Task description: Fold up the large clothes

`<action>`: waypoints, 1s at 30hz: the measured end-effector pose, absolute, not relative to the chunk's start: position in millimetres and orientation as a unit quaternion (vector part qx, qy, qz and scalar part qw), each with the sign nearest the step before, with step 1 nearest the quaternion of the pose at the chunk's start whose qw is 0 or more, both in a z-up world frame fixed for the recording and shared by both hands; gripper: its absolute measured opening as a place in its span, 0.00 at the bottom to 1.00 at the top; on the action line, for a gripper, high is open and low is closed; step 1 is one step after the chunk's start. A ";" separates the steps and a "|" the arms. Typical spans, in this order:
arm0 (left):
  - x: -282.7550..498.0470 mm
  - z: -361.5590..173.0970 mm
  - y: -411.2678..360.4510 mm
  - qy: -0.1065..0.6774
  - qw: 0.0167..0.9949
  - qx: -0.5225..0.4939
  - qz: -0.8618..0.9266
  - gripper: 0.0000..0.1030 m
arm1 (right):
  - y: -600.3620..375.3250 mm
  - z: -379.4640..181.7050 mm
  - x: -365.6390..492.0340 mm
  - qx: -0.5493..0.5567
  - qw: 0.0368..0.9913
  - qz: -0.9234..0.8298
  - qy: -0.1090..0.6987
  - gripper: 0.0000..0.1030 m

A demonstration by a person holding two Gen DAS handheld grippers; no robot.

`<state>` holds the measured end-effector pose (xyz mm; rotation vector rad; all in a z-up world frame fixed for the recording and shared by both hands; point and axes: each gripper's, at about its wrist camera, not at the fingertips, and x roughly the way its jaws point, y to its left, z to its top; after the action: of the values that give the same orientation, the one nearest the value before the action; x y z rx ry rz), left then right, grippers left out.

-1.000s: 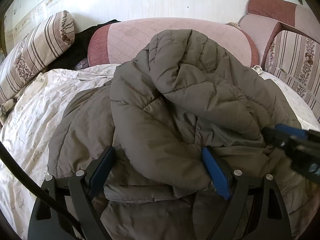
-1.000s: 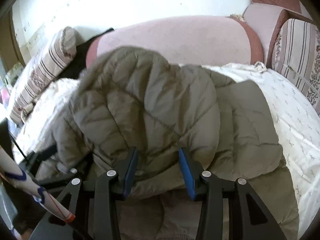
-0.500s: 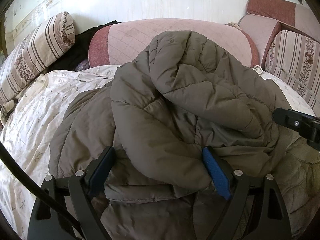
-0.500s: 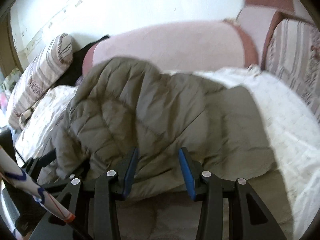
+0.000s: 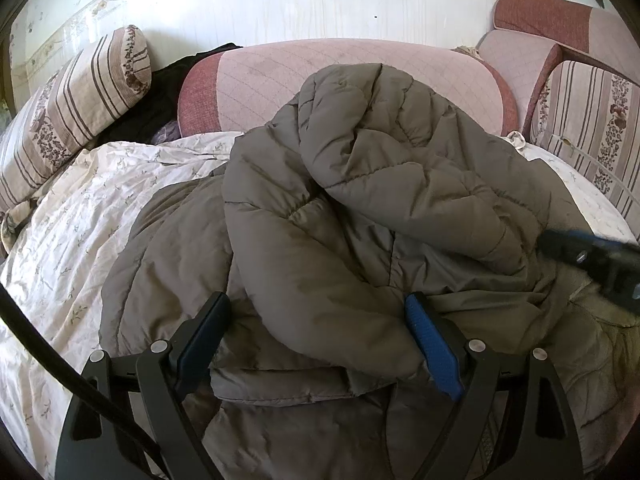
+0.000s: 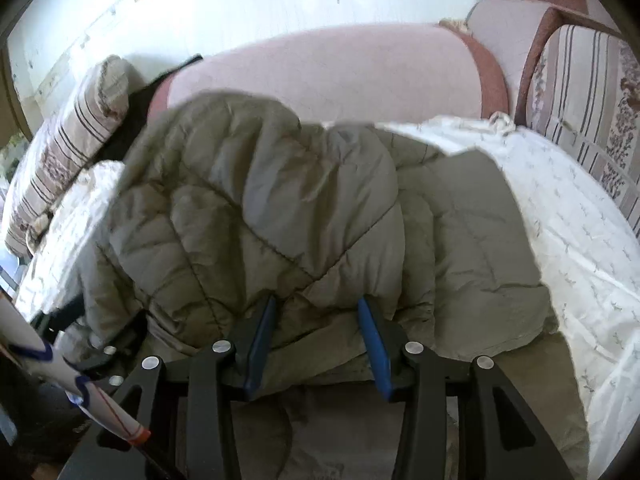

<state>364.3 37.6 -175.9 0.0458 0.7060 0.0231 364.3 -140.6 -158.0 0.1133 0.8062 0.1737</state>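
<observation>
Two claws work one grey-brown quilted jacket (image 5: 360, 208) heaped on the floral bed sheet (image 5: 80, 216); in the left wrist view the left claw (image 5: 316, 344) stands wide, a thick roll of jacket between its pads, whether pinched I cannot tell. Right wrist view: right claw (image 6: 316, 336) sits partway closed around a padded fold, grip likewise unclear, jacket bunched toward the pink bolster (image 6: 328, 72). Step judged mid-fold; next move calls for laying the raised bulk flat.
</observation>
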 end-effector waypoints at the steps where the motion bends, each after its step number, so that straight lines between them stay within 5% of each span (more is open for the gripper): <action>1: 364.0 -175.9 37.6 0.346 0.938 0.023 0.011 0.86 | -138.8 -151.4 360.4 0.050 0.920 0.085 0.379 0.46; 15: 364.1 -176.0 36.6 0.344 0.939 0.025 0.013 0.86 | -130.4 -171.6 368.5 0.041 0.902 0.107 0.417 0.47; 30: 320.3 -141.4 46.7 0.313 0.949 0.012 0.038 0.86 | -158.4 -133.1 317.7 0.065 0.917 0.101 0.381 0.48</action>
<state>320.3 46.7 -141.4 0.0253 0.6369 0.0763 317.8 -158.4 -133.1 0.1335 0.7839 0.2078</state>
